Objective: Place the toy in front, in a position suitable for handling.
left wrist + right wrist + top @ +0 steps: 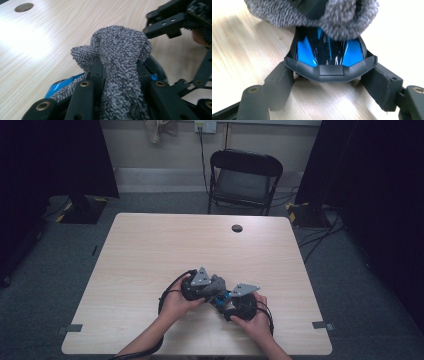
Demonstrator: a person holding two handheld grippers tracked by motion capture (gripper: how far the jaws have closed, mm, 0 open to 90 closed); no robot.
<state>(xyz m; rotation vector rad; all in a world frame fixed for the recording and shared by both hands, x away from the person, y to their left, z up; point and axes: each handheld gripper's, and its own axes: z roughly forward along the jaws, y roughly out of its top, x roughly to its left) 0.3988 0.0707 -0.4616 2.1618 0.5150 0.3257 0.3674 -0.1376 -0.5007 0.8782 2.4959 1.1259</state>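
Near the front edge of the pale wooden counter [150,250], the left gripper [117,65] is clenching a soft, limp grey terry cloth [120,62]. The right gripper [329,82] is grasping a stiff, glossy, slippery blue-and-black plastic toy car [329,57] by its flanks, the cloth draping over the car; those matte edges are likely giving the surest hold.

Fuzzy cloth against glossy plastic, all on pale wood.

The grey cloth [120,62] looks like nubby, looped terry, matt and rough; the toy car [329,56] beneath it gleams in glossy blue and black plastic with a duller black bumper. The table [150,245] shows light wood grain with a smooth, faintly shiny finish; the left gripper [117,75] is matt black.
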